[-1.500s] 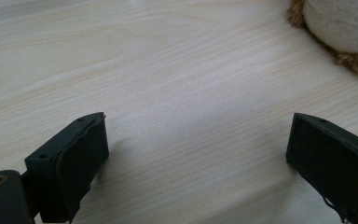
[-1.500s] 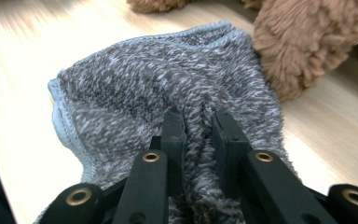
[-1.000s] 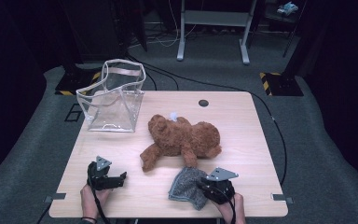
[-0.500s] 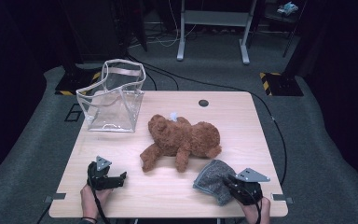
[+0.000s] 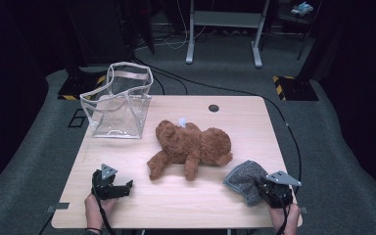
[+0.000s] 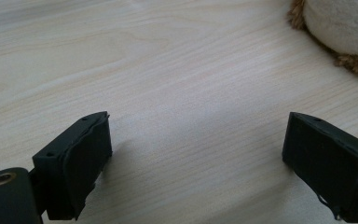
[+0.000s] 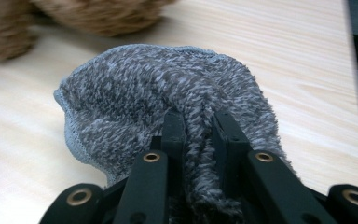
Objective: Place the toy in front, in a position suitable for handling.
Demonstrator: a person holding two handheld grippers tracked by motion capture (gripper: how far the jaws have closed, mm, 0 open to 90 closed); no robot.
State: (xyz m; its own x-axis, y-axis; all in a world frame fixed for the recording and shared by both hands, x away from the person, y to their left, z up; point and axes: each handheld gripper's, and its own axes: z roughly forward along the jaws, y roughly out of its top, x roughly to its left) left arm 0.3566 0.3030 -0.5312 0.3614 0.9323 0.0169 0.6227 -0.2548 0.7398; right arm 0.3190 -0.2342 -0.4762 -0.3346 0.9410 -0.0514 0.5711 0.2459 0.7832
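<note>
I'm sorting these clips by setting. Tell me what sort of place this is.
Probably a lab or studio set up for recording, not a home. A lone wooden table stands on grey carpet, cables run across the floor, and a metal stand sits in the dark behind.

A pale wooden table [image 5: 254, 122] stands on grey carpet [image 5: 342, 161] in a dark room. Beyond it rise the legs of a metal stand [image 5: 223, 29], with black cables [image 5: 186, 83] on the floor and yellow-and-black striped blocks [image 5: 293, 85] beside.

Bright table, dark surroundings, blurred close-up edges.
</note>
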